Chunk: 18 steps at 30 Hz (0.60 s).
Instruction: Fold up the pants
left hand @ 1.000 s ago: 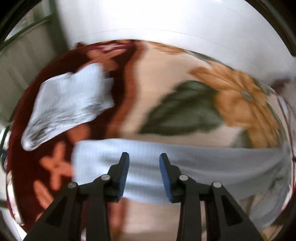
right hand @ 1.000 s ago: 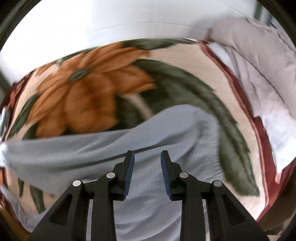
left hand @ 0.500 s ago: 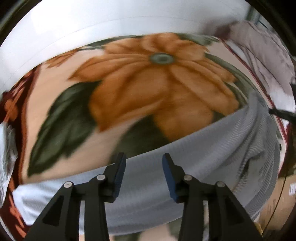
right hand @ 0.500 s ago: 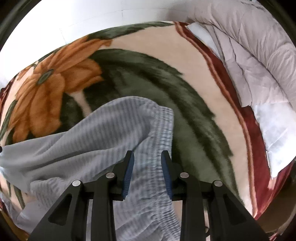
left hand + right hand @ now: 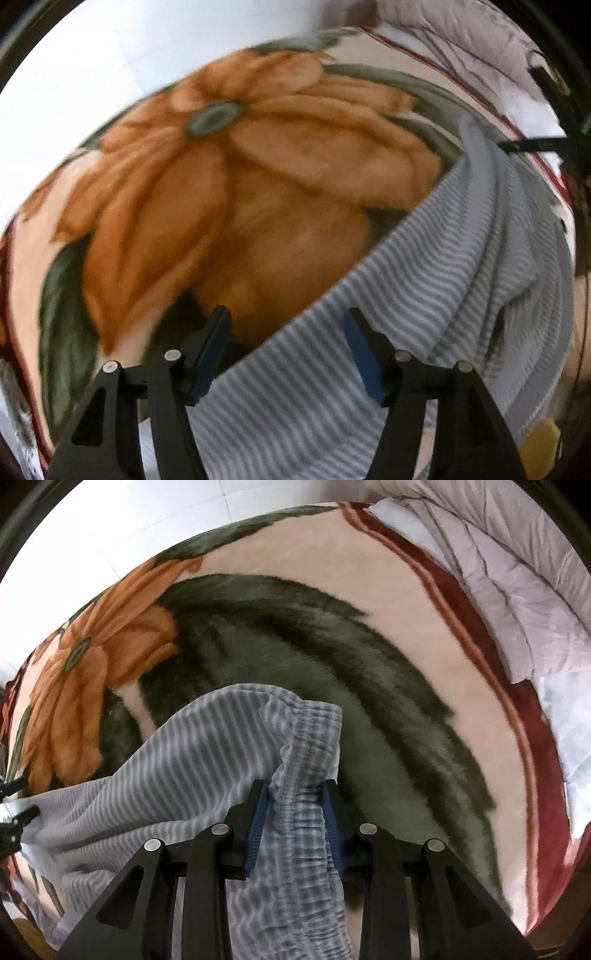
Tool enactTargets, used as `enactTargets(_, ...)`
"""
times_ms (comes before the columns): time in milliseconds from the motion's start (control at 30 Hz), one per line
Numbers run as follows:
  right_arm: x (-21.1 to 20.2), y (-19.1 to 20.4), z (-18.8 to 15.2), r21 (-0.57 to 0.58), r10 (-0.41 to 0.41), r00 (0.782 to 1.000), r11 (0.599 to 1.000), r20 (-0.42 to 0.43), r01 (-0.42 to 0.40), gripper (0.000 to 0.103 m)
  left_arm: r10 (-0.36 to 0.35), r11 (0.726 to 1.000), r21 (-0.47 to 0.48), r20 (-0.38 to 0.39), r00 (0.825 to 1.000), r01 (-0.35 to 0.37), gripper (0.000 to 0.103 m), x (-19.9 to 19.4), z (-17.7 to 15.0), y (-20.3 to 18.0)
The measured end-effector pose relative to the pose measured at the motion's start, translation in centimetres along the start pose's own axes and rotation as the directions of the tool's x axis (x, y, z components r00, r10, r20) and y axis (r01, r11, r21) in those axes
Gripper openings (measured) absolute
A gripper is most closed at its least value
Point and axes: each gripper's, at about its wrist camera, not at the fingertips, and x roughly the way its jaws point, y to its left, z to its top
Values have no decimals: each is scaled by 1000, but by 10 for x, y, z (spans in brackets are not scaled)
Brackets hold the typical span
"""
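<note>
Over on the left wrist view, the left gripper (image 5: 286, 334) hangs with its jaws spread wide; they have just been opening, and nothing is pinched. The pants (image 5: 461, 280), pale grey with fine stripes, lie across the flowered blanket (image 5: 229, 192), their straight edge running slantwise under the gripper so that one finger sits over bare blanket and the other over cloth. Far right, the cloth bunches into folds, rising to a dark tool tip at the edge of the picture. For a clean fold, I'd say this hand should pick its next hold on that straight edge, not the bunched part, and bite both layers together.

Now the right wrist view: the right gripper (image 5: 295, 819) is clamped on the pants (image 5: 192, 753), the gathered waistband (image 5: 310, 734) squeezed between its blue pads. The cloth trails off to the left over the blanket (image 5: 332, 635); a pale quilt (image 5: 517, 572) lies beyond its red border. This grip looks secure. My advice: keep it firm and low, and smooth the slack leftward before laying anything over, or wrinkles may get folded in.
</note>
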Motion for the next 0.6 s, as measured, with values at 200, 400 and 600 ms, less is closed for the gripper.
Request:
enactTargets(200, 6, 9, -2, -42, -36, 999, 998, 11, 36, 33, 75, 995, 72, -6, 997, -75, 81, 15, 3, -16)
enactTargets(400, 4, 8, -8, -13, -30, 999, 999, 35, 30, 33, -10, 999, 32, -21, 1000, 10, 32, 9, 2, -19)
enactTargets(600, -8, 14, -19, -40, -8, 996, 999, 93, 11, 18, -10, 1000, -8, 10, 1000, 10, 4, -7, 3, -25)
